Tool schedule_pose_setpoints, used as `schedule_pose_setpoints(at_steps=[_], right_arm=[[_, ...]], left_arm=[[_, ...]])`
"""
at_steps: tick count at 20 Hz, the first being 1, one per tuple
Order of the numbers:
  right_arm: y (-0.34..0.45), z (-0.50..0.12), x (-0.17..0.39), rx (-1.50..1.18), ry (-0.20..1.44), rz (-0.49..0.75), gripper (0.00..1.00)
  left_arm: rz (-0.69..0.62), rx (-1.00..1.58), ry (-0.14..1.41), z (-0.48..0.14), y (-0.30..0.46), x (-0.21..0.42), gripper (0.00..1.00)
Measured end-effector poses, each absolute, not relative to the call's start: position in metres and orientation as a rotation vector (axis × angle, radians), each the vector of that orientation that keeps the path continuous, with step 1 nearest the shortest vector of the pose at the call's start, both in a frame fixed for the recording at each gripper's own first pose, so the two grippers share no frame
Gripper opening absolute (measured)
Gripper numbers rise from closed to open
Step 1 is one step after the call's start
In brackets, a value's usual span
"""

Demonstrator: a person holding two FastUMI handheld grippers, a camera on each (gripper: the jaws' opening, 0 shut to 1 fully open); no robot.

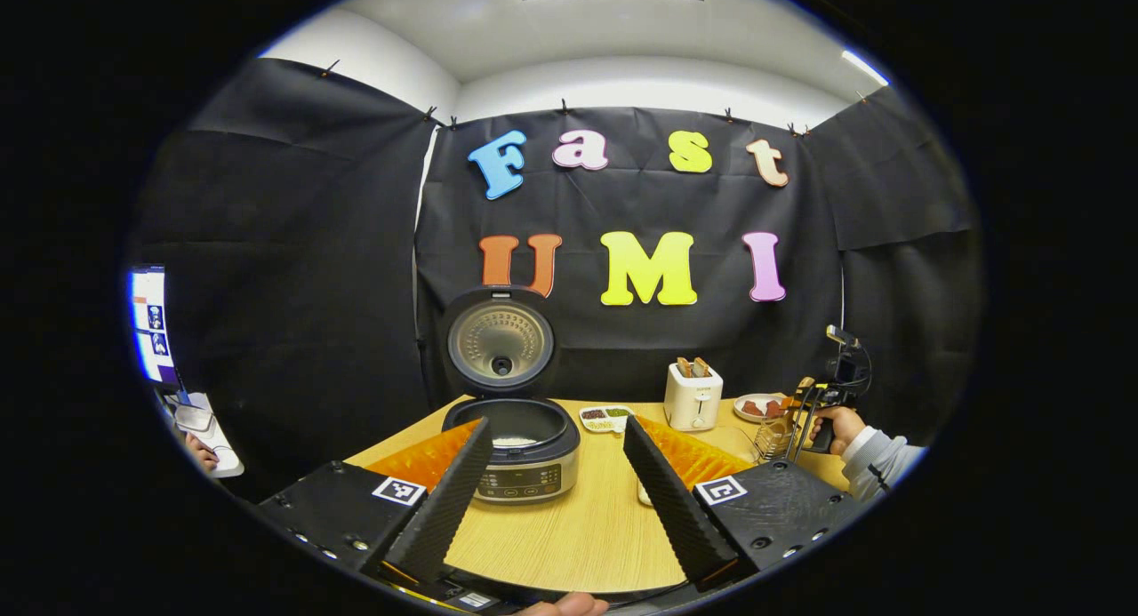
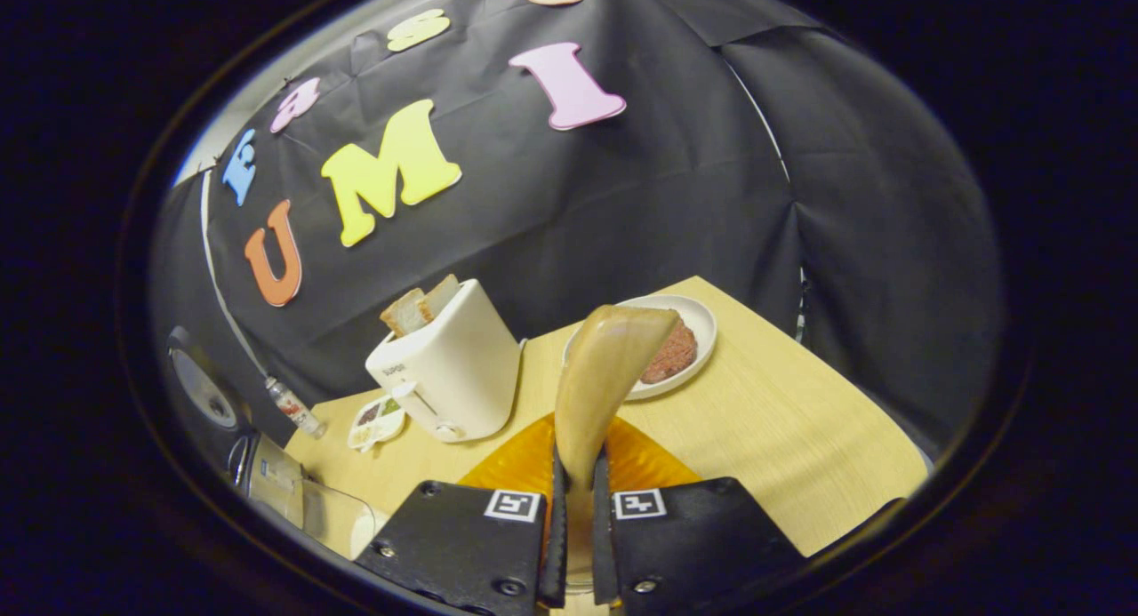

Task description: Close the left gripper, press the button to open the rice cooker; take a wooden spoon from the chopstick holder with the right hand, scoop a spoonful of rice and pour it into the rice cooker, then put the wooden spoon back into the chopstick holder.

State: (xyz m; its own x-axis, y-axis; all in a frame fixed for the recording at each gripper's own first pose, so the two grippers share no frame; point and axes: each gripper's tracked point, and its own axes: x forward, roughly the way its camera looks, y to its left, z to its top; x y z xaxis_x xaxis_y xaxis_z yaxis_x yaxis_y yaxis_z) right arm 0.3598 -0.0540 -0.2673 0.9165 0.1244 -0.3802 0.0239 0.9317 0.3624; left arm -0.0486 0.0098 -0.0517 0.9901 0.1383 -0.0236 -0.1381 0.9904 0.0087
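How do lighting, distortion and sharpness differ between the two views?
Left gripper view: bright ceiling panel, even light, the open rice cooker sharp, table edge bowed by the fisheye. Right gripper view: dimmer and tilted, the wooden spoon close to the lens and slightly soft with a sheen on its bowl, the toaster leaning and stretched.

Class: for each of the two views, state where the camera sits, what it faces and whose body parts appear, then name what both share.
Left gripper view: rides the left tongs, open, facing the open rice cooker; far right, a hand.
Right gripper view: rides the right tongs, shut on the wooden spoon, facing the plate.
Shared: toaster, table.
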Motion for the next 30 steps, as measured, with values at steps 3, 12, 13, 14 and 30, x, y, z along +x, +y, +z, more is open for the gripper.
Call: schedule_pose_setpoints(at_steps=[3,12,13,14,30], right_arm=[[-0.053,-0.251,0.353,0.361,0.383,0.06,0.14],[-0.049,-0.161,0.306,0.238,0.235,0.021,0.13],[-0.046,-0.153,0.298,0.233,0.221,0.028,0.13],[-0.042,-0.142,0.288,0.229,0.202,0.038,0.14],[0.112,-0.157,0.212,0.067,0.165,0.233,0.14]], left_arm=[[0.138,0.003,0.019,-0.052,0.014,-0.052,0.95],[0.17,0.05,0.016,-0.063,0.032,-0.069,0.95],[0.158,0.048,0.016,-0.064,0.029,-0.071,0.95],[0.148,0.044,0.011,-0.064,0.028,-0.073,0.95],[0.144,0.045,-0.08,-0.061,0.038,-0.097,0.95]])
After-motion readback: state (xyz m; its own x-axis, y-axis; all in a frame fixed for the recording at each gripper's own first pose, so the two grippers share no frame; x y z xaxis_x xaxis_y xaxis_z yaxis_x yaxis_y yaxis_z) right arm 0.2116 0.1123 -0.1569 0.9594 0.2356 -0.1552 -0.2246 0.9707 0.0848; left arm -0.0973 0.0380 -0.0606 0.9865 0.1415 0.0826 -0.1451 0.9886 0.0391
